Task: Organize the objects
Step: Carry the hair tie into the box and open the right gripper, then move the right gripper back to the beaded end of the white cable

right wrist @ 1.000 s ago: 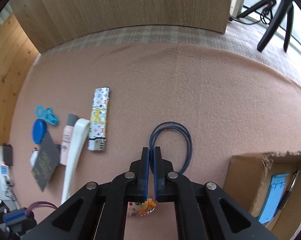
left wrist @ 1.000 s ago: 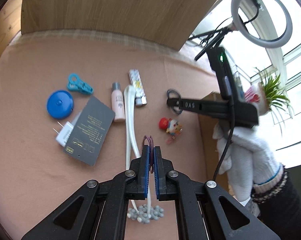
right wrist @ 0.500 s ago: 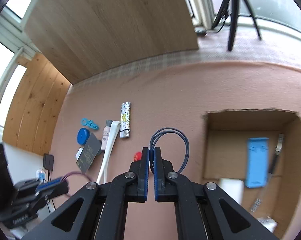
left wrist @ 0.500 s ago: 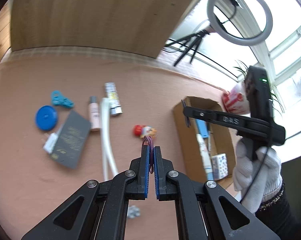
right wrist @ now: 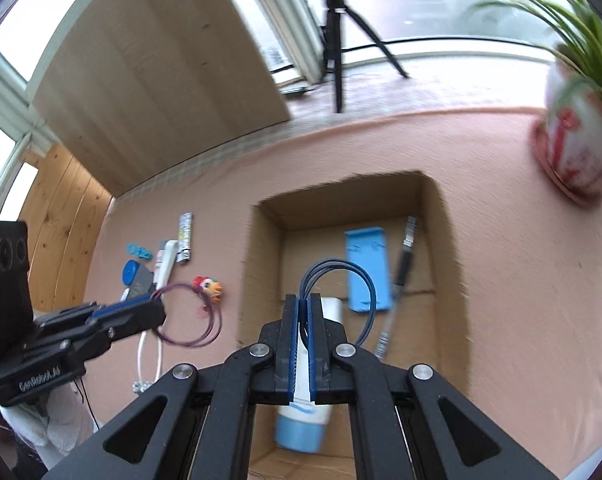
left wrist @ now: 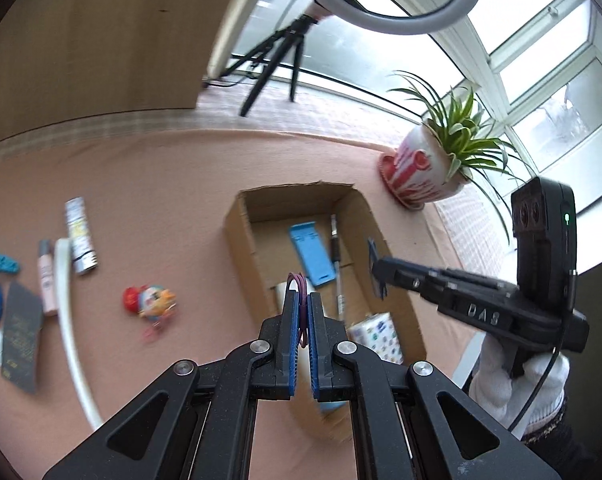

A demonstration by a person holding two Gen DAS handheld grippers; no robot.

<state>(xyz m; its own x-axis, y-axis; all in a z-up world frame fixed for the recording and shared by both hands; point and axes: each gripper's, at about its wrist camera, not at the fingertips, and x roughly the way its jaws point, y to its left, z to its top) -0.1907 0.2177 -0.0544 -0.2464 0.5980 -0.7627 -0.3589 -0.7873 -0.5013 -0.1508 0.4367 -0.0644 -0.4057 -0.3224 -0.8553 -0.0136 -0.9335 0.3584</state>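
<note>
My left gripper [left wrist: 301, 297] is shut on a purple hair tie [left wrist: 297, 280], held in the air just above the near left part of the open cardboard box [left wrist: 241, 248]. My right gripper [right wrist: 303, 300] is shut on a dark blue hair tie [right wrist: 333, 262] whose loop hangs over the inside of the box [right wrist: 261, 264]. In the right wrist view the left gripper [right wrist: 159, 308] shows at the left with the purple loop [right wrist: 218, 322] dangling. The right gripper [left wrist: 375, 274] shows above the box's right wall, held by a gloved hand [left wrist: 513, 384].
The box holds a blue flat holder [right wrist: 367, 264], a pen [right wrist: 401, 280], a white and blue tube [right wrist: 305, 420] and a patterned pack [left wrist: 375, 336]. Left on the pink cloth lie a toy figure [left wrist: 149, 300], a lighter [left wrist: 79, 240], a small bottle [left wrist: 47, 280] and a white strip [left wrist: 67, 320]. A potted plant [left wrist: 421, 176] stands far right.
Both grippers have lifted and swung right from the loose items to over the cardboard box, each still shut on its hair tie.
</note>
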